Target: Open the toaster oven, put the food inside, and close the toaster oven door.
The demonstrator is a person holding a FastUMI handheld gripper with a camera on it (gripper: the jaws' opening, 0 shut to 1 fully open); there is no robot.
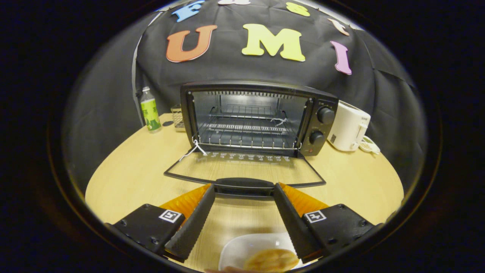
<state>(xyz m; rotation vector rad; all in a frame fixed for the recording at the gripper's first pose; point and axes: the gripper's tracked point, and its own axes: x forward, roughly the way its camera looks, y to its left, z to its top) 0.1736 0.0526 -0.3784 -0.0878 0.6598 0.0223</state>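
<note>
A: Gripper view here, and the toaster oven [257, 117] sits with its glass door [244, 168] dropped flat onto the wooden table [125, 174], wire rack [246, 132] bare inside.

B: And the gripper [244, 189]?

A: Jaws spread wide, holding nothing, the tips flanking the door handle [244, 185] without pressing on it.

B: Where's the food?

A: Down close to the camera, between the fingers: a golden pastry-looking piece [271, 259] on a white plate [238, 250].

B: How would it handle?

A: My guess is light, soft and crumbly, possibly greasy. I'd take it across its middle, squeezing gently so it doesn't crush or slip.

B: Risks?

A: That plate looks smooth and could slide. The door should be stiff and hinged; lift at the handle.
</note>
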